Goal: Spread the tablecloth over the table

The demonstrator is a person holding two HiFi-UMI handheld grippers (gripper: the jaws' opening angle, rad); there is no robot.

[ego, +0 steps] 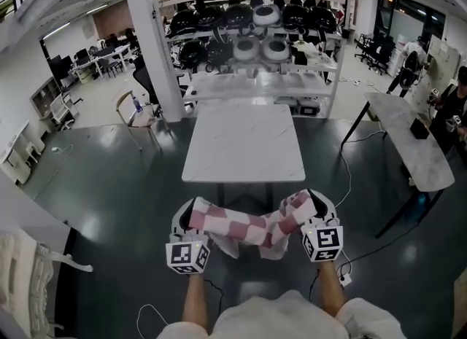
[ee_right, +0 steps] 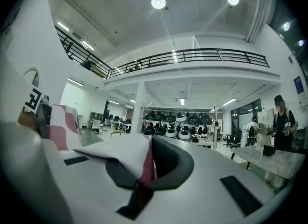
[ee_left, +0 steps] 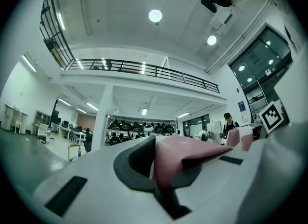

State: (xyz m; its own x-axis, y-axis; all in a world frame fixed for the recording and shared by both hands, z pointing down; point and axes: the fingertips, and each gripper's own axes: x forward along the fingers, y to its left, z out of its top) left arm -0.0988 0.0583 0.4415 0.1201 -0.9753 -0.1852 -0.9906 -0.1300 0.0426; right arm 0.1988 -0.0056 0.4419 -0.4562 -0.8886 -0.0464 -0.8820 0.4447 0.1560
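Bare table [ego: 243,144] ahead; left gripper [ego: 193,216] and right gripper [ego: 311,206] clamp the bunched tablecloth [ego: 244,230], which may snag the table's near edge

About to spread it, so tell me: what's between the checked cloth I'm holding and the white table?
Only bare dark floor lies between the tablecloth and the table; the head view shows it.

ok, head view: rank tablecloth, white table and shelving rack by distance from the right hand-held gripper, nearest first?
1. tablecloth: clamped in the right hand-held gripper, hanging to its left.
2. white table: straight ahead, centre.
3. shelving rack: behind the table, at the far end.
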